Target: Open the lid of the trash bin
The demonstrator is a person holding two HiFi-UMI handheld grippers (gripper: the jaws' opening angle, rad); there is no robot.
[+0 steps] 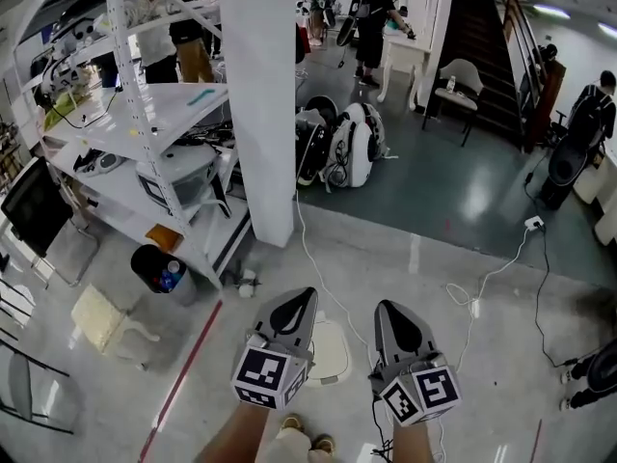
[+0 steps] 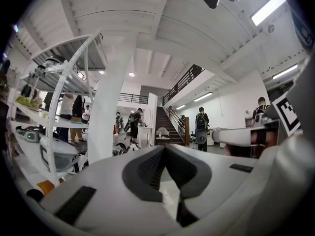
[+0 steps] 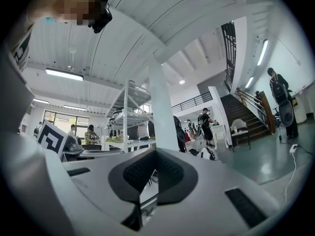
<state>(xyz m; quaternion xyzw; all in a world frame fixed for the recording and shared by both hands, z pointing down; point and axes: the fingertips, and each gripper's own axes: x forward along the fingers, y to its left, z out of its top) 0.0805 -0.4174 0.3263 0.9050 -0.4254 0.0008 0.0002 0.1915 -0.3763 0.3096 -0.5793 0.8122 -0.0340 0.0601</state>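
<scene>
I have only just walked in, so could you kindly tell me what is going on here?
A person stands in a busy workshop with a gripper in each hand. The left gripper and the right gripper are held side by side, pointing forward. Both have their jaws together and hold nothing. A white trash bin sits on the floor beneath and between them, and its lid looks closed. Neither gripper appears to touch it.

A: What stands beyond the red line (image 1: 191,355) on the floor?
B: A white pillar (image 1: 258,104), with a metal shelving rack (image 1: 154,109) just left of it
A: And to the right?
B: A white cable (image 1: 521,244) trails across the floor to a power strip (image 1: 533,223); further back, a white chair (image 1: 466,77) sits beside the dark staircase (image 1: 482,37)
</scene>
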